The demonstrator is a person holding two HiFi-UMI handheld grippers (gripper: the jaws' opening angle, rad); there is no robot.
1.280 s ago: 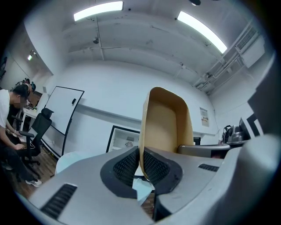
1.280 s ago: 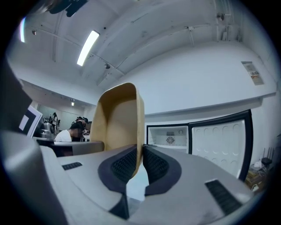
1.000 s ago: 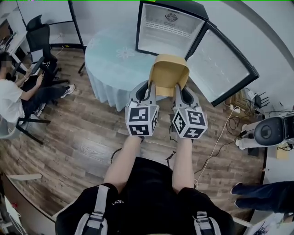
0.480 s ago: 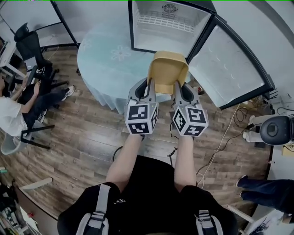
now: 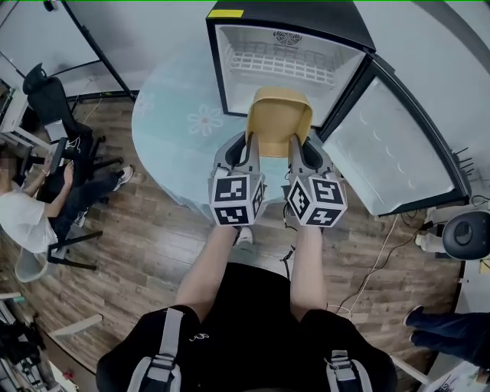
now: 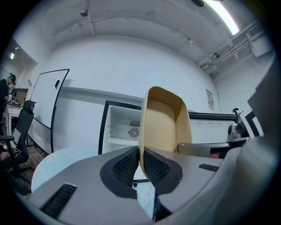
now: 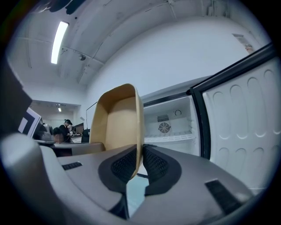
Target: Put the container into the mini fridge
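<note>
Well off to the left of the mini fridge (image 5: 306, 17), a seated person (image 5: 27, 218) works at a desk and takes no part in the job. The round table (image 5: 172, 130) that carries the fridge now lies right under the outstretched arms, where a second ago bare floor showed between. The fridge also looks larger and nearer in the head view, so the carrier has closed in on it. In front of the fridge's open mouth, the left gripper (image 6: 140, 163) has its jaws drawn narrow, pinching the left wall of the tan container (image 5: 280, 119). The container hangs open side up between both tools, just short of the fridge's opening and roughly in line with it, not yet inside. The right gripper (image 7: 141, 163) pinches the opposite wall just as tightly. To the fridge's right, its door (image 5: 398, 153) stands swung wide, out of the way. The approach looks nearly done. What remains is pushing the container in, though it is hard to tell how much headroom the wire shelf (image 5: 287, 65) leaves.
</note>
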